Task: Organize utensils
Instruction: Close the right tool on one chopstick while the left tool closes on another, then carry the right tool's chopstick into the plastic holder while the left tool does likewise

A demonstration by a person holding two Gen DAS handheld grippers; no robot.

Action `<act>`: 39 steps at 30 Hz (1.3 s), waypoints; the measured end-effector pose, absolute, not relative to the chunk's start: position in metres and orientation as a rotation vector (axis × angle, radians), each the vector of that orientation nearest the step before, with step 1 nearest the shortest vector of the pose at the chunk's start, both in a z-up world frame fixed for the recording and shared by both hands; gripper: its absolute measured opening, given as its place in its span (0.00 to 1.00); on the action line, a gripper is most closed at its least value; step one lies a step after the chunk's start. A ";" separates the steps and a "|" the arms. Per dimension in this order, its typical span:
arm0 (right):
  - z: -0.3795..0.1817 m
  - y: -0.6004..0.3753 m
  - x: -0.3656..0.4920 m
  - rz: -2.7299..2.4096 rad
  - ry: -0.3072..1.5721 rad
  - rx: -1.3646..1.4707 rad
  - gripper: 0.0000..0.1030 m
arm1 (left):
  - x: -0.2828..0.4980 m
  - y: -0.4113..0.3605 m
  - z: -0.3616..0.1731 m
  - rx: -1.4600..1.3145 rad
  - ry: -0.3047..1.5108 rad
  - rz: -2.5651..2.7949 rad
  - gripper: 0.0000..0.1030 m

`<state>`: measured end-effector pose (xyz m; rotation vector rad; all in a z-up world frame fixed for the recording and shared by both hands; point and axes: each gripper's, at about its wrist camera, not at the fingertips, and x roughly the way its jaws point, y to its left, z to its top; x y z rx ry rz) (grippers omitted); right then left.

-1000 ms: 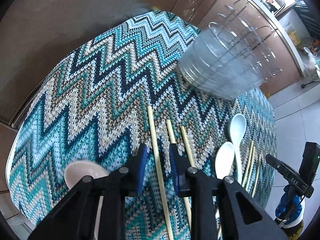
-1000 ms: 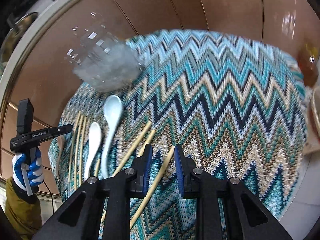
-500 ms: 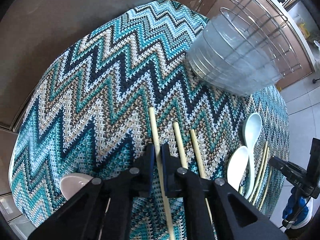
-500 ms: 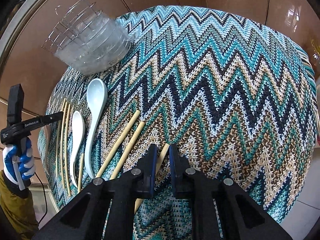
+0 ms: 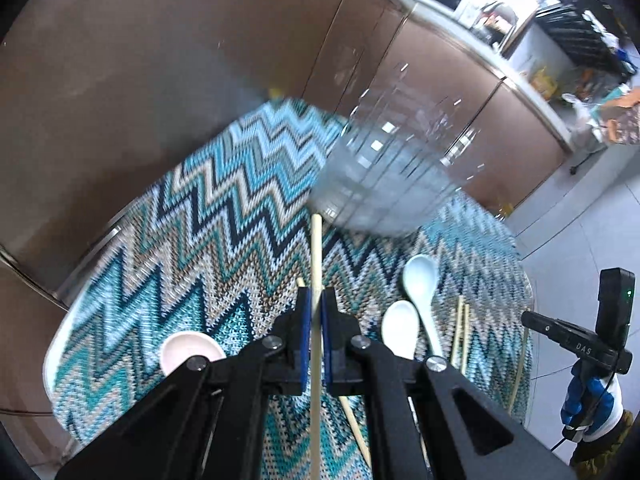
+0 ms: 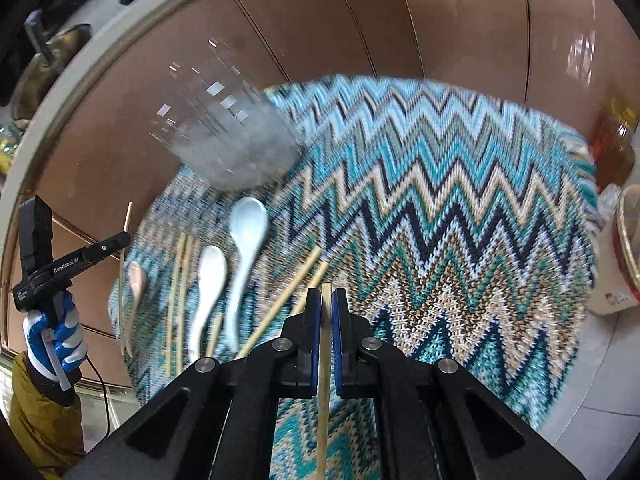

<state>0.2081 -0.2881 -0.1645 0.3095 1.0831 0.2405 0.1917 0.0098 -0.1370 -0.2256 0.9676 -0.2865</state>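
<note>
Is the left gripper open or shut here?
Shut. The left gripper has its blue pads pressed on a chopstick running between them.

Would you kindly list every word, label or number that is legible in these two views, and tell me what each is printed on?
"GenRobot.AI": on the black arm of the left gripper, seen in the right wrist view.
"DAS": on the black arm of the right gripper, seen in the left wrist view.
A smaller label lower on the left gripper's body is too small to read.
The label on the white container at the right edge is too blurred to read.
</note>
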 end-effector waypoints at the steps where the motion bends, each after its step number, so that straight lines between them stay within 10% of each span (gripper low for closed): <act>1: -0.160 -0.289 0.203 0.243 1.066 0.306 0.05 | 0.186 0.012 -0.129 -0.218 0.941 -0.288 0.04; 39: 0.014 -0.225 0.143 0.390 0.520 0.120 0.05 | 0.107 0.031 0.008 -0.206 0.501 -0.318 0.04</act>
